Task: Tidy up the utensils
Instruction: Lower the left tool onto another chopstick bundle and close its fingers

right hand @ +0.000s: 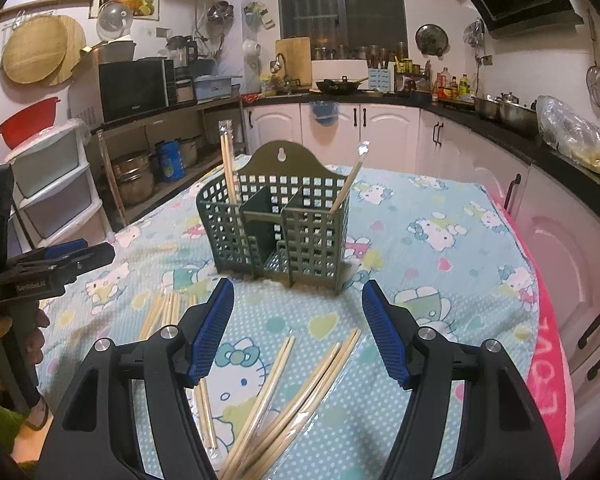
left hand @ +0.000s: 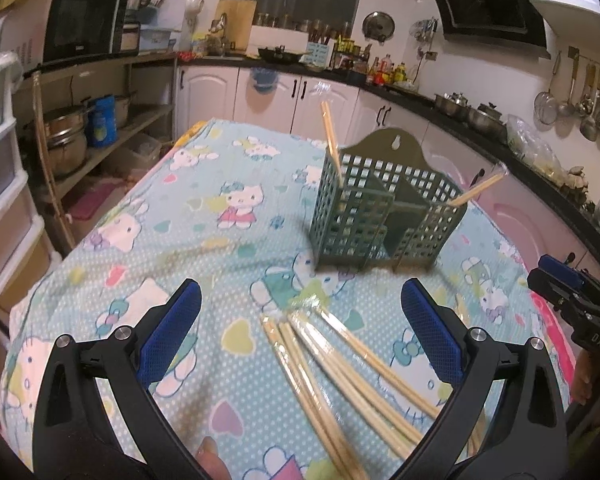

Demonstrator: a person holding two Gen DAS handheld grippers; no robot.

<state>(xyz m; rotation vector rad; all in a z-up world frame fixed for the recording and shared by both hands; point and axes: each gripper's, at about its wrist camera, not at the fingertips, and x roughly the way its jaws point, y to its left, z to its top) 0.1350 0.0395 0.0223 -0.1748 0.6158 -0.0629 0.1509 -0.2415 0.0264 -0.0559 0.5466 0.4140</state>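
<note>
Both hand-held grippers (left hand: 302,312) (right hand: 298,312) gape empty over loose chopsticks (right hand: 284,392); green caddy (right hand: 276,224) holds two wrapped pairs.

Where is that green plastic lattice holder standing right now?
The green plastic lattice holder stands upright mid-table on the cartoon-print tablecloth, beyond the loose wrapped chopsticks, ahead of the open right gripper.

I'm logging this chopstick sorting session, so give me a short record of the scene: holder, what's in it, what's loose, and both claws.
holder: green holder, upright on the cloth
in holder: one wrapped pair in left end compartment, one pair in right
loose: wrapped chopsticks lying on cloth
left claw: open, empty
right claw: open, empty
</note>
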